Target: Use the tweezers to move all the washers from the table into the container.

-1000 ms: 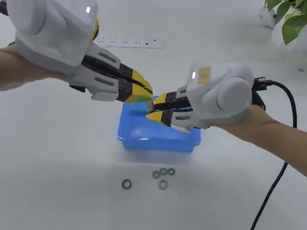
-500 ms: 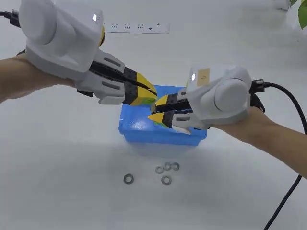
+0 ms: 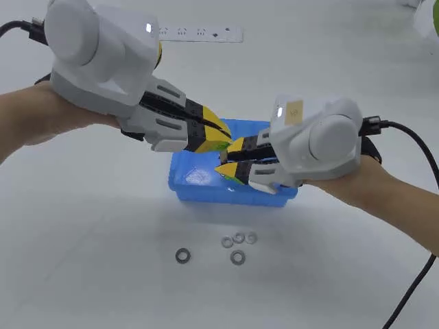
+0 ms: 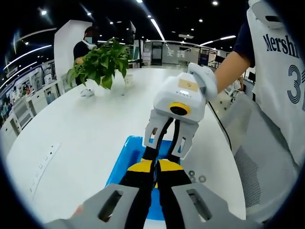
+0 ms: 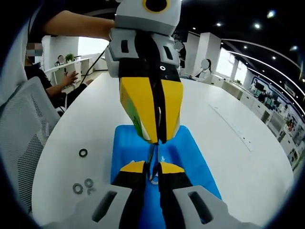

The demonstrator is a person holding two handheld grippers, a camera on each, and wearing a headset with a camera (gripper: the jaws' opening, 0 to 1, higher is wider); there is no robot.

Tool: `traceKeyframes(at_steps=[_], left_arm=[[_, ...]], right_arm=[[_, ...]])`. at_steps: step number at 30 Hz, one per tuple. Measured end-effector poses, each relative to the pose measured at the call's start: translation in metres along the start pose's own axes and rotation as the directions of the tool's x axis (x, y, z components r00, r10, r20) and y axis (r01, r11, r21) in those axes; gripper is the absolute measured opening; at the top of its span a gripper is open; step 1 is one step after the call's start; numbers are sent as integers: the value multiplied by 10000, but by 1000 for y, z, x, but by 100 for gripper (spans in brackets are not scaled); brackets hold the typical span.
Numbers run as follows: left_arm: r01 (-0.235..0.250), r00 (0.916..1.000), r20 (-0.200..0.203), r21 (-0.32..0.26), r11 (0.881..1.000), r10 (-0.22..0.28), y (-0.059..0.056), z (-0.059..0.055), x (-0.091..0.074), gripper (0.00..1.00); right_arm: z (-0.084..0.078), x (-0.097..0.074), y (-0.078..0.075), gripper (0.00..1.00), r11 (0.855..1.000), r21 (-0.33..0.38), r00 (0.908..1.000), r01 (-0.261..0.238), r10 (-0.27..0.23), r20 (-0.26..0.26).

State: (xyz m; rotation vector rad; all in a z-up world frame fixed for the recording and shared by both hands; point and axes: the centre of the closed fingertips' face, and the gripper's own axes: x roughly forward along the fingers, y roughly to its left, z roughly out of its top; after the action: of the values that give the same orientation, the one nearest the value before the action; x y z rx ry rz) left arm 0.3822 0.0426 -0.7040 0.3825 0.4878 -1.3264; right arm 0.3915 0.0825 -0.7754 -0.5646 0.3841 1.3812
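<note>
Four washers on table, nearer viewer than fingertips, well apart from them; none seen in container. Blue container directly beneath both tips. Right gripper jaws clamped on slim tweezers. Left gripper jaws pressed together, tip to tip with right. Judgement: seat tweezers squarely in one grip, points down, before descending to washers.

Our left gripper now reaches farther in over the blue container, and its yellow tips sit just beside the tips of our right gripper, where a second ago a strip of blue showed between the two. We also tilt our head, so the power strip sits lower in the head view than before
</note>
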Motion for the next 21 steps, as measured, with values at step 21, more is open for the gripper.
traceKeyframes(at_steps=[21], left_arm=[[38,9993,-374,540,9985,-18,0,0,1,5]], right_arm=[[0,-10,2,15,9998,174,10000,-17,19,-89]])
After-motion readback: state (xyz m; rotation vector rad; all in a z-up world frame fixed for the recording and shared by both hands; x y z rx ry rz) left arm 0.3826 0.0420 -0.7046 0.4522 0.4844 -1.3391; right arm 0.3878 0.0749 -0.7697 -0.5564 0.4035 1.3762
